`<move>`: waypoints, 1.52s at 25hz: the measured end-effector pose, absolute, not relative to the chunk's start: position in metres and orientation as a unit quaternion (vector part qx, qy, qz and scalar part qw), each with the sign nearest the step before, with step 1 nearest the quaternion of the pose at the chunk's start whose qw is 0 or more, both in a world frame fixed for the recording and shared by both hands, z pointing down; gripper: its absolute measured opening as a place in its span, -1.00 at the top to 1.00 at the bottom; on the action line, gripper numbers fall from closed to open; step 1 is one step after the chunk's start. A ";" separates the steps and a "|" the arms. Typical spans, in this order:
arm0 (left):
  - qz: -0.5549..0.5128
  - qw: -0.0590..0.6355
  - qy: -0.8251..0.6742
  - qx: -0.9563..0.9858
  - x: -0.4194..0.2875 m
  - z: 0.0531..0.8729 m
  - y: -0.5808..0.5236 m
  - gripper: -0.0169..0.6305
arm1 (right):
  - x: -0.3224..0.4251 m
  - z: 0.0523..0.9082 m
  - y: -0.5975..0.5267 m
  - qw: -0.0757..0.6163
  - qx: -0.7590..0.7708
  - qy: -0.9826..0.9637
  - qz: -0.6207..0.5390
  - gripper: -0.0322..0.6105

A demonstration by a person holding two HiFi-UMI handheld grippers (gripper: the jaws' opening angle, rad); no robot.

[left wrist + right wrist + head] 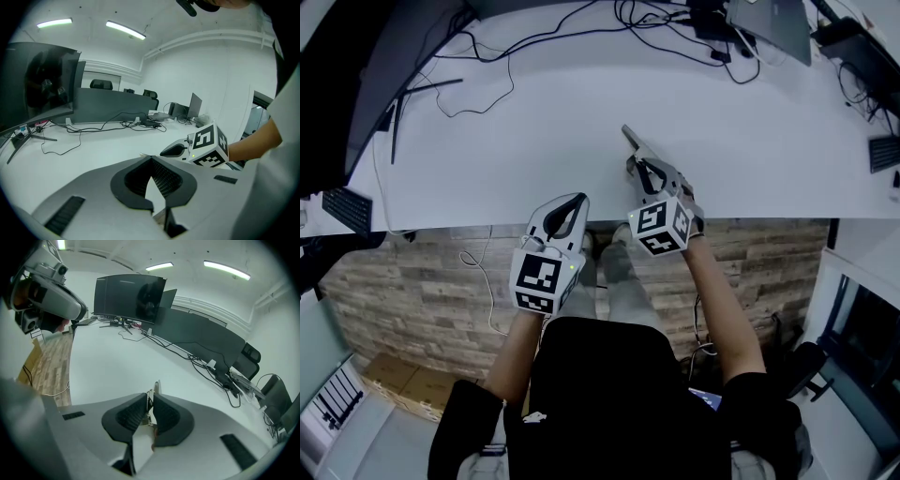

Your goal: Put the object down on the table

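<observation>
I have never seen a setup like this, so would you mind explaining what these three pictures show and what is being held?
There is no robot: a person holds a two-jaw tool in each hand. One picture looks down from a head camera; the other two come from cameras on the tools. The white table carries cables at its far edge. The right tool is shut on a thin flat object over the table; the left tool is shut on nothing.

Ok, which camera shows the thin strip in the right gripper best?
Head view: the thin strip shows lengthwise beyond the right gripper. Right gripper view shows it edge-on, clamped. Left gripper view: not clearly.
</observation>
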State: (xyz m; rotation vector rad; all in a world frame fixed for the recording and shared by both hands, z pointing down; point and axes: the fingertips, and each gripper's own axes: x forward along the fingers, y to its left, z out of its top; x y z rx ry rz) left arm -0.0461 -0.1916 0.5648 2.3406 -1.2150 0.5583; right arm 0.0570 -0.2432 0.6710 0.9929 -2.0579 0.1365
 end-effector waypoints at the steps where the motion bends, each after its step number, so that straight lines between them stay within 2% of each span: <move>1: 0.203 0.221 -0.440 0.847 -0.047 0.565 -0.191 0.91 | 0.057 0.671 -0.243 0.414 0.395 -0.818 0.054 0.80; 31: 0.196 0.215 -0.439 0.850 -0.056 0.557 -0.192 0.91 | 0.048 0.678 -0.229 0.417 0.390 -0.816 0.093 0.73; 38: 0.190 0.209 -0.439 0.853 -0.056 0.544 -0.197 0.91 | 0.054 0.659 -0.229 0.387 0.413 -0.816 0.118 0.73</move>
